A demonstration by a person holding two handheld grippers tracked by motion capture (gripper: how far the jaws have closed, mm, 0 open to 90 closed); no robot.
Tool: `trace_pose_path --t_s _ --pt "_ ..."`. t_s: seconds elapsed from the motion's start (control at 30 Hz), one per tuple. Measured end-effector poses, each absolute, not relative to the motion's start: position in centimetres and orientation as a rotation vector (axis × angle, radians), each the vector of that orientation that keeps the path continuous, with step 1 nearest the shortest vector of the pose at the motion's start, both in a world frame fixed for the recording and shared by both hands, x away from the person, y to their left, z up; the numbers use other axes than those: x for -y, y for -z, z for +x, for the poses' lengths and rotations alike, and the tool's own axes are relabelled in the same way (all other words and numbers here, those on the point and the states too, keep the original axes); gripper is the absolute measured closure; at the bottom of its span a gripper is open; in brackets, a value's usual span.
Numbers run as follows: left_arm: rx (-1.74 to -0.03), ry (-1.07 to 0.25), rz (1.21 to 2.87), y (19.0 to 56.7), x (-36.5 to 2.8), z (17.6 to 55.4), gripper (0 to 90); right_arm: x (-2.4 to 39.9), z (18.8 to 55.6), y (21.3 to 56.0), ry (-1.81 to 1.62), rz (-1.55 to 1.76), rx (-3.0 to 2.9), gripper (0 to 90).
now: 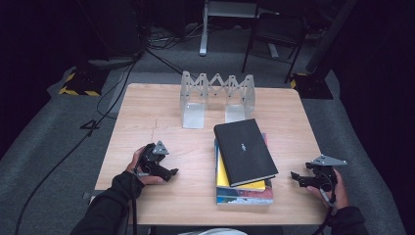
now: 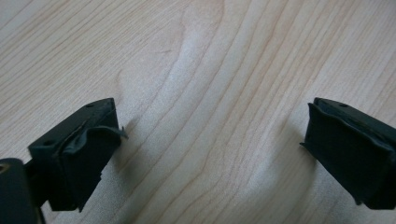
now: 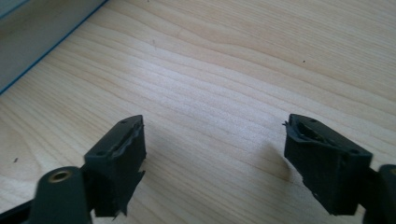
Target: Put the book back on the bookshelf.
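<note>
Stack of books [image 1: 243, 169] untouched at desk [image 1: 147, 112] centre; rack [image 1: 218, 93] at 12 o'clock unfilled; left tool [image 1: 172, 172] and right tool [image 1: 295, 177] released, nothing grasped.

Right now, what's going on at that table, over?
Left gripper and right gripper open, empty, low over the table. Stack of books between them, untouched. Bookend rack behind; nothing blocking.

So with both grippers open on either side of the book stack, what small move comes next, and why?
Probably bring the right gripper in toward the black book topping the stack. Its fingers stand apart and empty, aimed that way, and the empty rack waits behind.
</note>
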State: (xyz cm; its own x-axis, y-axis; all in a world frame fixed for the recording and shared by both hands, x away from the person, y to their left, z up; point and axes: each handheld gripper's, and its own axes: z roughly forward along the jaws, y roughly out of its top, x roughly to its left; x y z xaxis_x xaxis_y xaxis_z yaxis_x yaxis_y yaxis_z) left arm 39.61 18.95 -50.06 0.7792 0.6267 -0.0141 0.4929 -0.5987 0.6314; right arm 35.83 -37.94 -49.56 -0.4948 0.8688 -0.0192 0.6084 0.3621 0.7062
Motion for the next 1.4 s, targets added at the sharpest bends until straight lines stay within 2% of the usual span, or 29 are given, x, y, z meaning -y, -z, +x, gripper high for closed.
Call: trace_pose_path --t_s 0.07,0.17,0.23,0.4,0.6,1.0,1.4 --pt "-0.829 -0.282 2.333 50.0 -18.9 39.5 7.0 37.9 35.7 49.1 -0.932 1.274 -2.236 21.4" --pt "-0.815 -0.271 2.330 49.8 -19.0 39.3 18.3 37.8 35.2 48.3 -0.987 1.230 -2.253 26.1" --pt "-0.817 -0.273 2.337 49.7 -19.0 39.1 16.2 37.5 34.9 47.7 -1.017 1.193 -2.287 28.9" --pt "-0.804 -0.309 2.331 49.6 -18.7 38.9 17.3 36.4 33.4 46.0 -1.046 1.058 -2.315 32.6" --pt "-0.763 -0.284 2.345 49.3 -17.9 38.6 18.1 35.1 32.3 44.4 -1.100 0.993 -2.307 36.1" --pt "-0.726 -0.284 2.329 48.9 -16.8 37.8 20.1 33.8 31.9 42.9 -1.213 0.929 -2.351 31.6" --pt "-0.632 -0.375 2.365 47.8 -14.3 39.1 22.8 31.3 31.6 42.2 -1.230 0.835 -2.429 26.2"
